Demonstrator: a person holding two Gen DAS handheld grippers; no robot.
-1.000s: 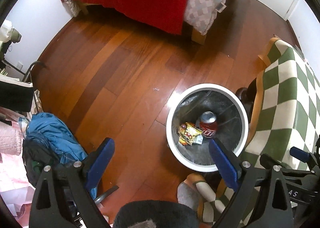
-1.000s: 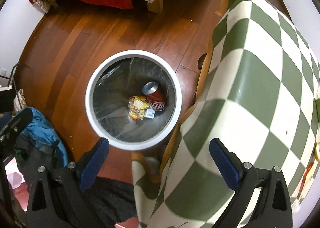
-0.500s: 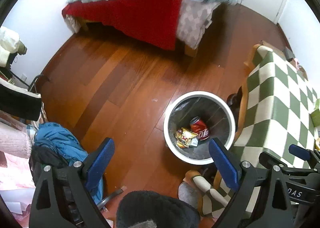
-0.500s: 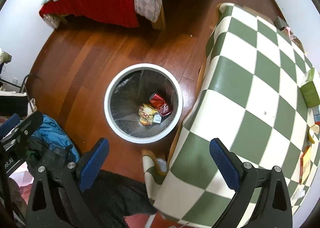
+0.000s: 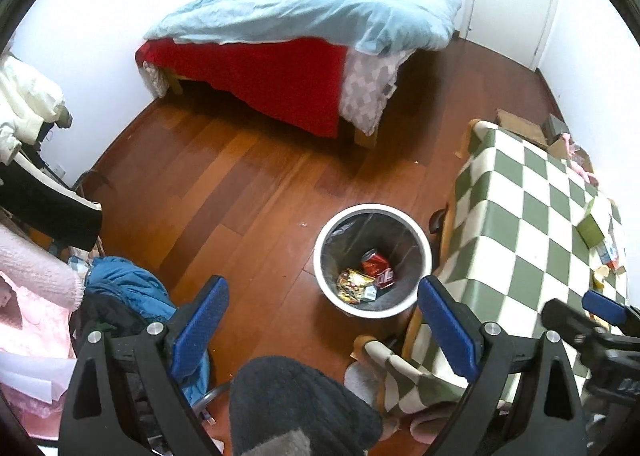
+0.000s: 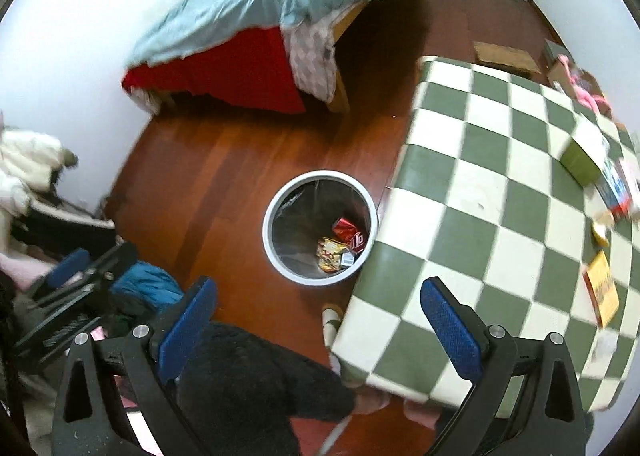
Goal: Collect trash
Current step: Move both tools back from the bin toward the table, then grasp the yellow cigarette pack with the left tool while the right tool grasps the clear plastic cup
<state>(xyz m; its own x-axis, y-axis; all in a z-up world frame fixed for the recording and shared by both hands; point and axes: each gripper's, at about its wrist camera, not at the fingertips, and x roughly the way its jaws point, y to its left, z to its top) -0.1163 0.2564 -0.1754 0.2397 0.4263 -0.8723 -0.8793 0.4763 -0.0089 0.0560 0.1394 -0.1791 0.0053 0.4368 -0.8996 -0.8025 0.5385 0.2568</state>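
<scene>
High above trash bin (image 5: 373, 216): left tool (image 5: 322, 308), right tool (image 6: 318, 310) angled down, both spread apart, empty.

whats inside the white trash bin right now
Inside the white trash bin, on its dark liner: a red soda can and a yellow snack wrapper. Anything beneath them is covered.

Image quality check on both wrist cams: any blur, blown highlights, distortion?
Left wrist: mostly sharp; bin and bed crisp, slight smear on the table at right; white walls blown out; strong fisheye bending and black corners. Right wrist: motion blur throughout, worst on the table and the items at its right edge; bin softer; same fisheye curvature.
</scene>
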